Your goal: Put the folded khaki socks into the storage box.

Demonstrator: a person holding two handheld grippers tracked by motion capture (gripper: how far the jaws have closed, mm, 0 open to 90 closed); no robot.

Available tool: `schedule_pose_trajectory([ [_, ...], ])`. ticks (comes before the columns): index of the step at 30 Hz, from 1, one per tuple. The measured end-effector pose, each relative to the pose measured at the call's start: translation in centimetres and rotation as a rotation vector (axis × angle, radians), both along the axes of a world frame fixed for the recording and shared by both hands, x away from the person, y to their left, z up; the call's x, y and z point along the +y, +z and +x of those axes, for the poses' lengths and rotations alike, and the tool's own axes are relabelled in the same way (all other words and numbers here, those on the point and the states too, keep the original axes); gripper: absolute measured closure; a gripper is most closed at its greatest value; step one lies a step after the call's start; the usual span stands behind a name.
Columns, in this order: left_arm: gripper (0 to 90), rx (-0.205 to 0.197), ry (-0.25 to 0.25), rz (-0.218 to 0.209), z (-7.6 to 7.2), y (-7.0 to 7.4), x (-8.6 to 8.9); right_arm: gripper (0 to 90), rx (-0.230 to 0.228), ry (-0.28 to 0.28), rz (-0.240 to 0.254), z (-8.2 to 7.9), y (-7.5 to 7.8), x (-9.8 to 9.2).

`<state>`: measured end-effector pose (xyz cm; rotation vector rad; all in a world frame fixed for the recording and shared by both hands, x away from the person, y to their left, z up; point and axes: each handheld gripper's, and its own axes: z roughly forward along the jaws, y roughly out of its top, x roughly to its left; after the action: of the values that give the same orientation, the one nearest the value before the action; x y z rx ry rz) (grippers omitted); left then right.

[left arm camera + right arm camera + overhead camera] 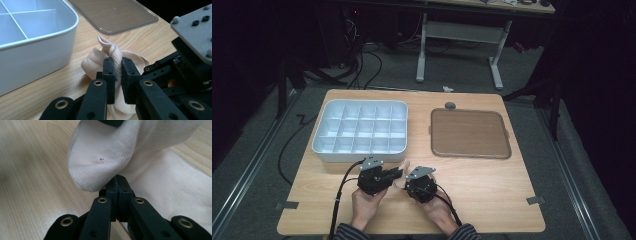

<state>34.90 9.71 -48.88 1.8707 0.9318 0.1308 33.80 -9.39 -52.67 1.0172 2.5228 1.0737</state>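
The cream sock point(117, 62) is lying bunched on the wooden surface point(492, 185), just in front of the white divided tray point(360, 131), on the person's side of it. The left gripper point(117, 75) is clamping a raised ribbed fold of the sock. The right gripper point(117, 185) is pinching the sock's fabric too, its jaws nearly meeting. A brown lid point(470, 133) is lying right of the tray.

Worktop point(492, 200) layout
Divided tray point(360, 131) sits left, flat lid point(469, 133) right; the sock point(117, 65) lies in front, between them.
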Motion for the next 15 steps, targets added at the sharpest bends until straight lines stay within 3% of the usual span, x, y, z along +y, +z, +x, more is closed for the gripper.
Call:
schedule_pose_trajectory([
  [8,82.9,-0.013,0.0,0.048,-0.4,-0.1,-0.2,81.3,-0.034,-0.054,0.044,-0.8,1.4,-2.1],
  [15,82.8,-0.014,0.003,0.051,-0.6,0.0,-0.4,76.6,-0.09,-0.166,0.031,-1.1,2.4,-5.5],
])
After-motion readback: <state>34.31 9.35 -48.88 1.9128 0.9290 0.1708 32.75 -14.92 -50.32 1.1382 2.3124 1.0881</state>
